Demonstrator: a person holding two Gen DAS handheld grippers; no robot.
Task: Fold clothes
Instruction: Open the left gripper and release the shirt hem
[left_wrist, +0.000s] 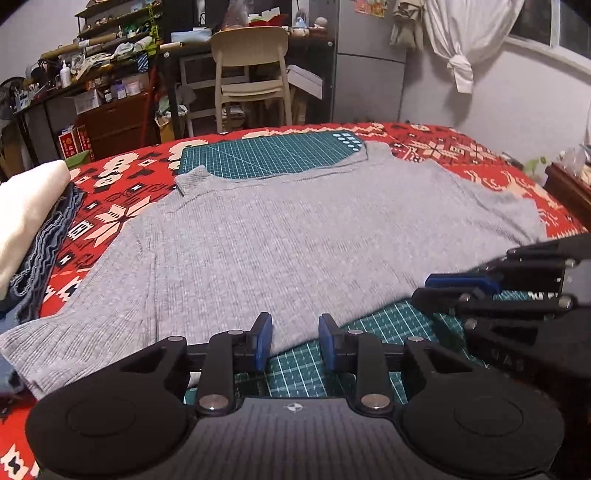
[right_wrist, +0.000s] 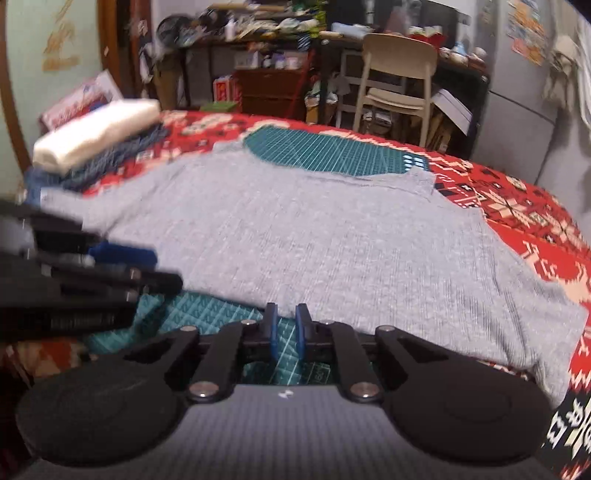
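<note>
- My left gripper (left_wrist: 295, 341): jaws apart, nothing between them; blue pads (left_wrist: 264, 339) sit right at the near hem of the grey ribbed top (left_wrist: 295, 229), whether touching or just above it I can't tell.
- My right gripper (right_wrist: 286, 330): jaws nearly together w/ a narrow gap, nothing pinched; tips sit just short of the top's near hem, over bare green cutting mat (right_wrist: 332, 151).
- In the left wrist view the right gripper comes in from the side, turned on its side, near the hem's corner.
- Grey top: spread flat, neckline on the far side, hem on my side, sleeves out to both sides. Landmark from here on.
- Cutting mat lies under the top; shows through the neck opening on the far side and as a strip at the hem.
- Red patterned blanket (left_wrist: 461, 147) under mat & top, visible all round the top.
- Beside the top's sleeve on my left side: a stack w/ a folded white garment (left_wrist: 26, 221) on top of folded blue denim (left_wrist: 48, 254), apart from the sleeve.
- Beyond the top's neckline, past the bed edge: beige chair (left_wrist: 251, 74), cluttered shelves (left_wrist: 110, 55) next to it.
- Right wrist view is blurred, fine detail unclear.
</note>
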